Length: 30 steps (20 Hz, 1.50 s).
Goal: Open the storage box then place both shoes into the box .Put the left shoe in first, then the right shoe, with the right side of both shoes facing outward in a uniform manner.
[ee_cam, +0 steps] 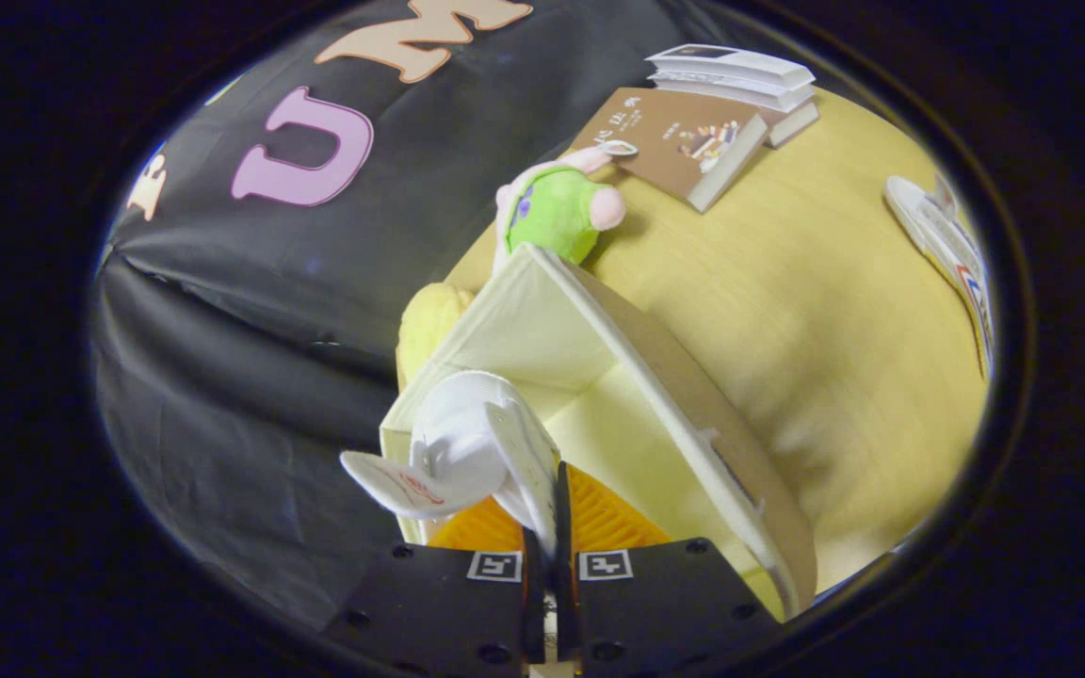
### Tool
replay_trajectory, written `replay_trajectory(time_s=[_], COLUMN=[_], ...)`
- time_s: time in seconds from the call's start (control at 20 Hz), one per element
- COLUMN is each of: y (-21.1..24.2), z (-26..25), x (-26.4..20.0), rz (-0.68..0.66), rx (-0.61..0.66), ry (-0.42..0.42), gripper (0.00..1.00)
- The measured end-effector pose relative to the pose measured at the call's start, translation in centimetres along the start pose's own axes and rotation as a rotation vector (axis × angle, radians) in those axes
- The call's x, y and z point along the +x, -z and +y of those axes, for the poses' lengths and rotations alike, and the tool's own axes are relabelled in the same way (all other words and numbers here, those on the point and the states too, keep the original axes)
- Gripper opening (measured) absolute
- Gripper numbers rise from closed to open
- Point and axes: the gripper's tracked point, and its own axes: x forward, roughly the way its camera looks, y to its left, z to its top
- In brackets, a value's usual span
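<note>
Gripping a white shoe (467, 452), seemingly, claw (557, 504) tilts over box (693, 414).

Your gripper (550, 527) has its fingers pinched on the white shoe (467, 452), hiding the shoe's rear part. The shoe blocks the near left of the storage box (599, 395), and the box hides the lower half of the plush toy (557, 207). The other shoe (947, 245), far right, is cut off. Print on the 1 brown book (684, 141) is too small to read.
</note>
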Motion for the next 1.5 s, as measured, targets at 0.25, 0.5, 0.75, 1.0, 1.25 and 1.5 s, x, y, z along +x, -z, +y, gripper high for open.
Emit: replay_trajectory(time_s=[0.25, 0.5, 0.75, 1.0, 1.25, 1.5], y=[-0.3, 2.5, 2.4, 2.4, 0.4, -2.8], z=[-1.4, 0.2, -0.4, 3.7, 3.9, 2.0], x=[1.3, 1.2, 0.7, -2.2, -5.6, -10.4], rz=[-0.041, 0.124, 0.148, 0.162, 0.19, 0.217], rx=[-0.005, -0.044, -0.129, -0.137, -0.121, -0.217], ry=[0.096, 0.019, 0.009, -0.164, -0.239, -0.337], gripper=[0.08, 0.11, 0.42, 0.78, 1.0, 1.0])
